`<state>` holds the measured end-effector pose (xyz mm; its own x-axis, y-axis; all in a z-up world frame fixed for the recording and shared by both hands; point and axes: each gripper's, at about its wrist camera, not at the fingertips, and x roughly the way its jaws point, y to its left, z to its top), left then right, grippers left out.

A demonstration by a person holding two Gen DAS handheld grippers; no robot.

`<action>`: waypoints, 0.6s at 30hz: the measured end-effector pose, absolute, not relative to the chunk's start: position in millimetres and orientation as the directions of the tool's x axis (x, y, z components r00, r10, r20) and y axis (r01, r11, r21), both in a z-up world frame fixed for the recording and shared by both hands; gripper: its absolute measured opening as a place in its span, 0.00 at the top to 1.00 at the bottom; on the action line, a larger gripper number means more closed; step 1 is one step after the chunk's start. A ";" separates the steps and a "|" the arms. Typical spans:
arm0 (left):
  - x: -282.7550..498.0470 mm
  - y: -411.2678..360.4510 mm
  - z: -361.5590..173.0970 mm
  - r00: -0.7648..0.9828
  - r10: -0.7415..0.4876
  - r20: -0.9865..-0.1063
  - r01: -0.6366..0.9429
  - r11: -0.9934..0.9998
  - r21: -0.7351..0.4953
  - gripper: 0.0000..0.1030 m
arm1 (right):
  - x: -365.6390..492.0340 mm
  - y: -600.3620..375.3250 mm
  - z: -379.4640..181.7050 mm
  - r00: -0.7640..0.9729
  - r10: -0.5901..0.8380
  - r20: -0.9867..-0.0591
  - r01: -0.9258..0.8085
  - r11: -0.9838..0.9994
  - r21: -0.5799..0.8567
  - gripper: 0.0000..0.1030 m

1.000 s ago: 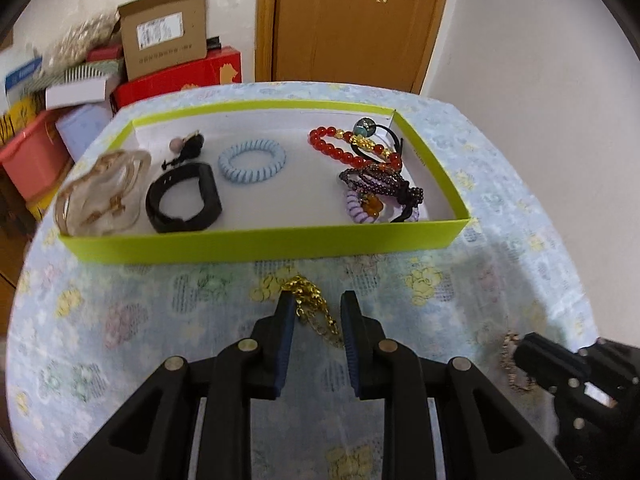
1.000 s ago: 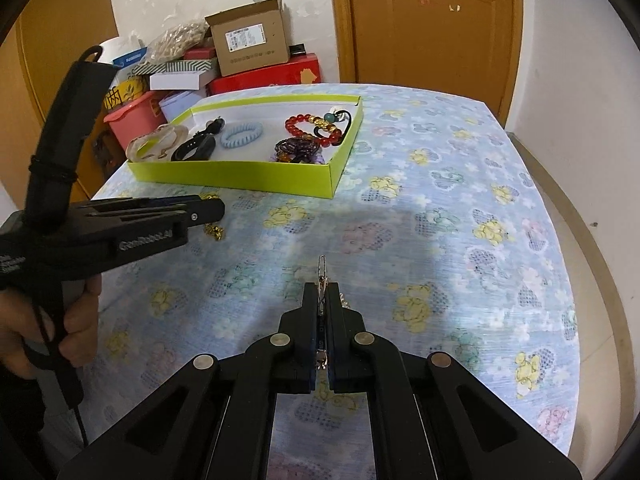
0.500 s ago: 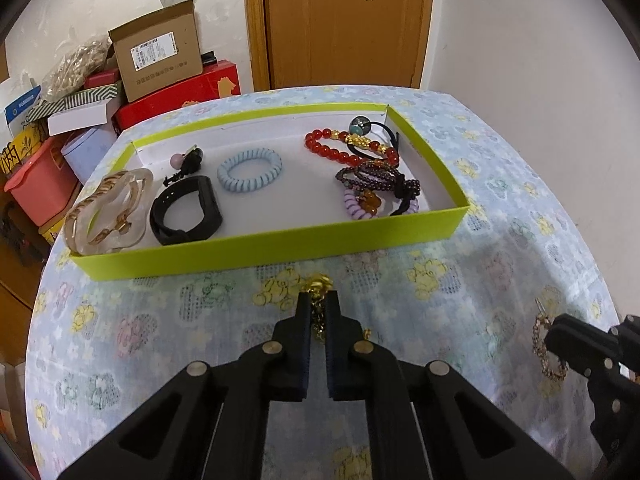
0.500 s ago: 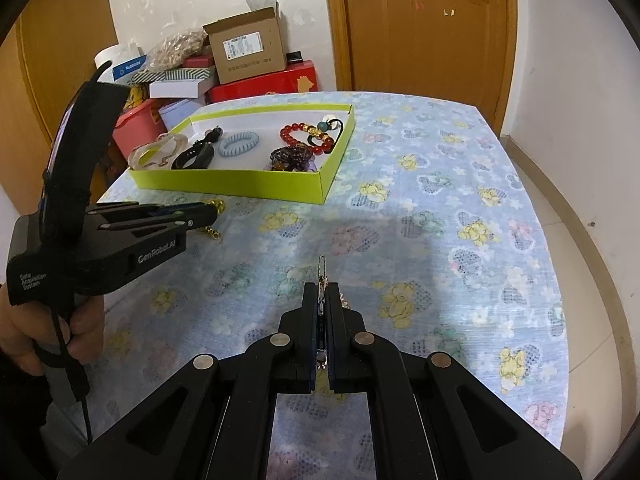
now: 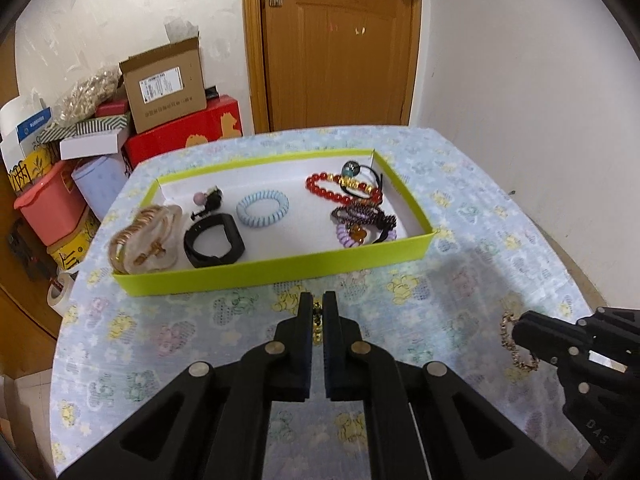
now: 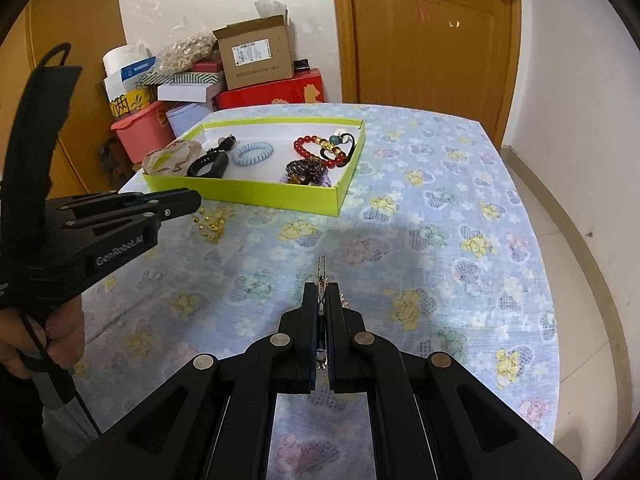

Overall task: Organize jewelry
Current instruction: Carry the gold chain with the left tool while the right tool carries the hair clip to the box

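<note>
Since 1 second ago my left gripper (image 5: 318,306) has shut on the gold chain (image 6: 212,222) and lifted it; the chain dangles just before the tray (image 5: 280,270). My right gripper (image 6: 321,294) stays clamped on a thin bracelet (image 5: 516,344) above the cloth (image 6: 420,216), well apart from the tray's 2 rows of jewelry.

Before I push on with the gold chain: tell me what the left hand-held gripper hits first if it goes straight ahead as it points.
Probably the near wall of the green tray: the left hand-held gripper, shut on the gold chain, aims right at it, depth unclear.
</note>
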<state>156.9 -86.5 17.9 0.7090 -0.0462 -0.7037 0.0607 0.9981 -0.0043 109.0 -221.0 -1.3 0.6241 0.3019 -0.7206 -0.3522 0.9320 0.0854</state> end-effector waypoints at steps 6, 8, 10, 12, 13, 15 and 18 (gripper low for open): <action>145.5 -84.6 32.3 0.735 -0.067 -0.675 0.077 0.997 -0.016 0.96 | 105.0 -219.0 5.8 0.633 0.310 -0.710 -0.358 0.930 0.087 0.97; 143.0 -83.3 36.9 0.738 -0.090 -0.668 0.091 0.995 -0.034 0.96 | 104.8 -218.7 7.2 0.633 0.314 -0.708 -0.360 0.928 0.091 0.97; 140.1 -79.6 40.8 0.738 -0.121 -0.664 0.108 0.992 -0.061 0.96 | 104.9 -218.7 8.5 0.631 0.321 -0.706 -0.364 0.927 0.096 0.97; 137.0 -75.5 45.1 0.738 -0.154 -0.657 0.127 0.988 -0.089 0.96 | 105.0 -218.6 10.2 0.631 0.327 -0.703 -0.367 0.925 0.101 0.97; 135.3 -73.1 47.8 0.739 -0.168 -0.653 0.136 0.986 -0.101 0.96 | 105.1 -218.5 11.5 0.631 0.332 -0.701 -0.370 0.923 0.104 0.97; 131.8 -70.3 52.5 0.741 -0.185 -0.645 0.148 0.983 -0.112 0.96 | 105.5 -217.7 14.2 0.633 0.337 -0.697 -0.375 0.921 0.105 0.97; 128.0 -65.3 57.9 0.739 -0.214 -0.638 0.165 0.977 -0.136 0.96 | 107.6 -216.0 18.5 0.633 0.351 -0.690 -0.389 0.915 0.109 0.97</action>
<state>128.1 -65.3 57.9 0.7393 -0.2144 -0.6384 0.1654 0.9767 -0.1365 107.6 -216.0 18.5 0.6333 0.3514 -0.6895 -0.3889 0.9148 0.1090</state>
